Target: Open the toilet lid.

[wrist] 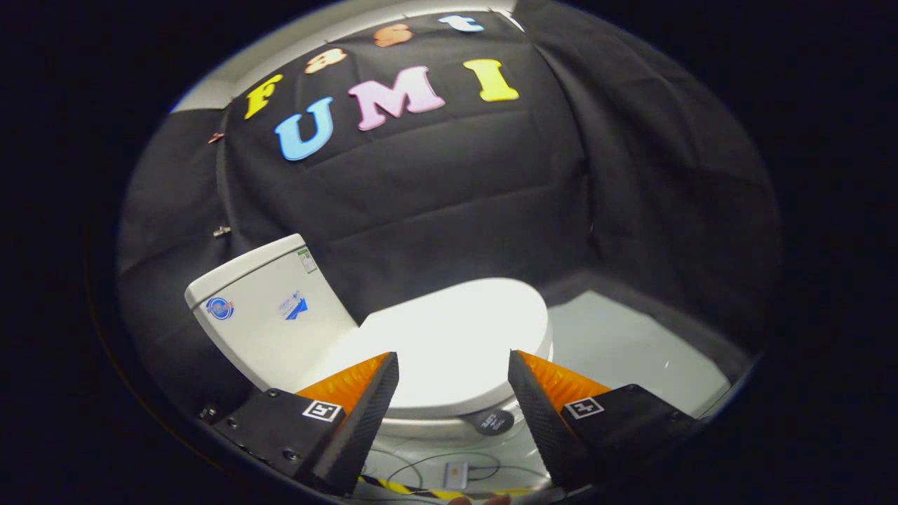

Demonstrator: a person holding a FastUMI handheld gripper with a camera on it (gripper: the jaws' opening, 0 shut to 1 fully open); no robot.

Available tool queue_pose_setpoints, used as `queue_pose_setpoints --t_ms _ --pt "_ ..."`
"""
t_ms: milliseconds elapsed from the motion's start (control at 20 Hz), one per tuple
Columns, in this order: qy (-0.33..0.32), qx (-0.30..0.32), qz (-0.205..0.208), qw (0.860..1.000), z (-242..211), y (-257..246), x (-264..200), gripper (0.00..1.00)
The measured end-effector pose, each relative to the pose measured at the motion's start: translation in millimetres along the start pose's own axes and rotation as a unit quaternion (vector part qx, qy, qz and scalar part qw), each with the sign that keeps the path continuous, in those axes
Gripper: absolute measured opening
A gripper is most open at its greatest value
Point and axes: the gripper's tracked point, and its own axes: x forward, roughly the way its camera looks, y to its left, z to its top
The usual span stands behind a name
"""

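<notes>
I see a white toilet lid lying flat and shut on top of the bowl. It is smooth, rounded at the front, and so bright in the light that I cannot make out any marks on it. It sits just ahead of my gripper, and its near edge shows in the gap between the two fingers, which are spread wide apart and touch nothing. Behind the lid stands the white tank with small stickers on it.
</notes>
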Motion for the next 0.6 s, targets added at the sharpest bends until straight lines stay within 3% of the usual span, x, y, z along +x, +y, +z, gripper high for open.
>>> queue_pose_setpoints --t_ms 100,300,600 --pt "0.048 0.069 0.006 0.996 -25.0 -13.8 8.8 0.99" --pt "0.12 0.188 0.005 0.975 -63.8 -38.3 22.6 0.99" --pt "0.148 0.259 -0.011 0.955 -88.2 -65.2 31.8 0.99"
